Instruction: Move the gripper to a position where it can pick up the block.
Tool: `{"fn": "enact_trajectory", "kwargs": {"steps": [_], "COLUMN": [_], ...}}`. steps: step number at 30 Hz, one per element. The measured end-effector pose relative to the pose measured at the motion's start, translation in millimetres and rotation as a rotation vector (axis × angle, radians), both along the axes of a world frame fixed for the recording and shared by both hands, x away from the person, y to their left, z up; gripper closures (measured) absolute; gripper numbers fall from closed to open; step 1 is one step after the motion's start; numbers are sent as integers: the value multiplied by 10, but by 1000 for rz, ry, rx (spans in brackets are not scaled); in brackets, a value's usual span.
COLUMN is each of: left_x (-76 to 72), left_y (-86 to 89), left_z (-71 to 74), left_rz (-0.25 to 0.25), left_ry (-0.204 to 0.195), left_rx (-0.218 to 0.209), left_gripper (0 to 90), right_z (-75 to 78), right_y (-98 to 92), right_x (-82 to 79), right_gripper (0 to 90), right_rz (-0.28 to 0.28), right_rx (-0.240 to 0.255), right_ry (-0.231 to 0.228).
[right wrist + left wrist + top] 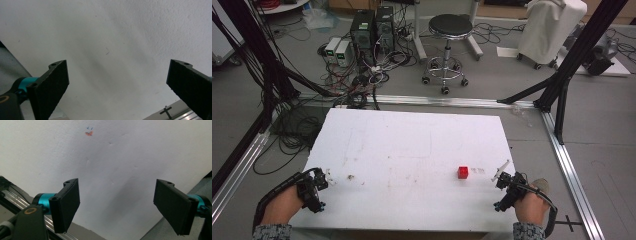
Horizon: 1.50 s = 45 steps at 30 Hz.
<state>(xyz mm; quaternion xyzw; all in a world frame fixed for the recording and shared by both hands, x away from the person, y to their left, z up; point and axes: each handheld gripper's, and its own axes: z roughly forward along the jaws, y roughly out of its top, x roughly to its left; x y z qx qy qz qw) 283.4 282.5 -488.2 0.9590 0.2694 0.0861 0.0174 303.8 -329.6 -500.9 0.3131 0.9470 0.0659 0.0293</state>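
A small red cube (463, 172) sits on the white table (412, 145), right of centre near the front. My left gripper (318, 188) rests at the table's front left edge; in the left gripper view (117, 206) its black jaws stand wide apart over bare white surface. My right gripper (504, 187) is at the front right edge, a little to the right of the cube and apart from it. In the right gripper view (117, 87) its jaws are spread wide with nothing between them.
A small orange and blue mark (89, 132) lies on the table ahead of the left gripper. Beyond the table stand a black stool (447, 47), computer boxes (372, 30) with tangled cables, and black frame struts (562, 70). A metal rail (572, 175) runs along the floor at right.
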Motion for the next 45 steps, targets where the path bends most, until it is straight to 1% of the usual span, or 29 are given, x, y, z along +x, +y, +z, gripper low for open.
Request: {"fn": "enact_trajectory", "kwargs": {"steps": [7, 10, 11, 13, 16, 17, 20, 21, 29, 33, 37, 38, 40, 41, 42, 43, 45], "left_x": [-4, -1, 0, 5, 8, 3, 0, -3, -4, -1, 4, 2, 1, 0, 2, 2, 4], "left_y": [-3, -6, -4, 1, 1, -2, -4, -2, -8, -5, 1, 2, 1, 0, -1, -4, -15], "left_z": [6, -3, -6, -16, -16, -11, 3, 4, 1, -2, 15, 21, 20, 14, 11, 4, -2], "left_rz": [-2, -4, -1, 0, 0, -1, -3, -2, -3, -5, -6, -9, -9, -10, -10, -11, -13], "left_ry": [-8, -4, 3, 2, 6, 1, -1, -8, -4, -3, -11, -9, -7, -10, -8, -10, -5], "left_rx": [-1, -2, -4, 0, 1, 0, -1, -1, -9, -10, -6, -14, -15, -15, -14, -14, -12], "left_gripper": [214, 215, 214, 215, 215, 215, 215, 215, 214, 215, 215, 214, 214, 214, 214, 214, 215], "right_z": [-3, -8, -11, -15, -11, -11, -15, -19, -38, -67, -59, -65, -73, -83, -83, -89, -90], "right_y": [10, 9, 9, 13, 21, 23, 28, 27, 32, 54, 64, 67, 63, 56, 56, 52, 37], "right_x": [2, 2, 3, 1, 0, -1, 0, 1, 3, 24, 40, 55, 63, 87, 87, 98, 127], "right_gripper": [34, 34, 34, 35, 34, 35, 34, 34, 34, 34, 34, 34, 34, 34, 34, 35, 34], "right_rz": [-1, 1, 2, 3, -1, -2, 4, 9, 5, 22, 29, 36, 37, 47, 47, 53, 70], "right_rx": [3, 2, 0, -3, 0, -1, -1, -2, 4, 0, 6, 2, 9, 26, 26, 32, 34], "right_ry": [0, 2, 1, -13, -23, -26, -21, -19, -14, -3, -14, -15, -7, -6, -6, -16, -13]}}
